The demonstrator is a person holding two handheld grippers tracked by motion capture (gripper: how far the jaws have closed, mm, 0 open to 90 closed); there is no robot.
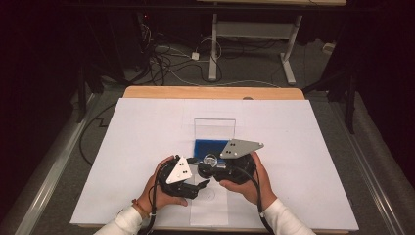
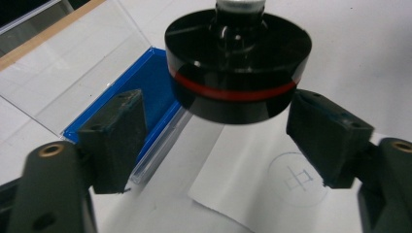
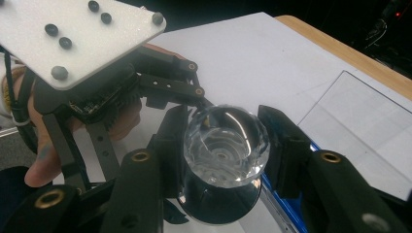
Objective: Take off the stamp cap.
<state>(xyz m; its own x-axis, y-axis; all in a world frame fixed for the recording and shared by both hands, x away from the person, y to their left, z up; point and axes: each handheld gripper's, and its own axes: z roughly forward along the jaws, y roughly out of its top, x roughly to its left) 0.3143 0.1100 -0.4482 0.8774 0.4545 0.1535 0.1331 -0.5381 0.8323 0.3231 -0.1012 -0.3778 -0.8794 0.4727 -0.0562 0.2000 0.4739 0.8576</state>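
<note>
The right gripper (image 3: 221,145) was clamped on the stamp's glass knob (image 3: 224,145), beside the blue case (image 2: 148,92); the left gripper (image 2: 216,131), spread, was not touching. Judged slippery, rigid; the black base (image 2: 238,63) was the better hold.

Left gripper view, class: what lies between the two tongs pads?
The black base of the stamp, with its red band, sits between the pads, apart from both; white paper lies beneath.

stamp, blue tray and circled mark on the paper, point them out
stamp (image 2: 238,73): left gripper view, black base.
blue tray (image 2: 150,82): left gripper view, inner blue floor.
circled mark (image 2: 296,178): left gripper view, drawn sign inside.
</note>
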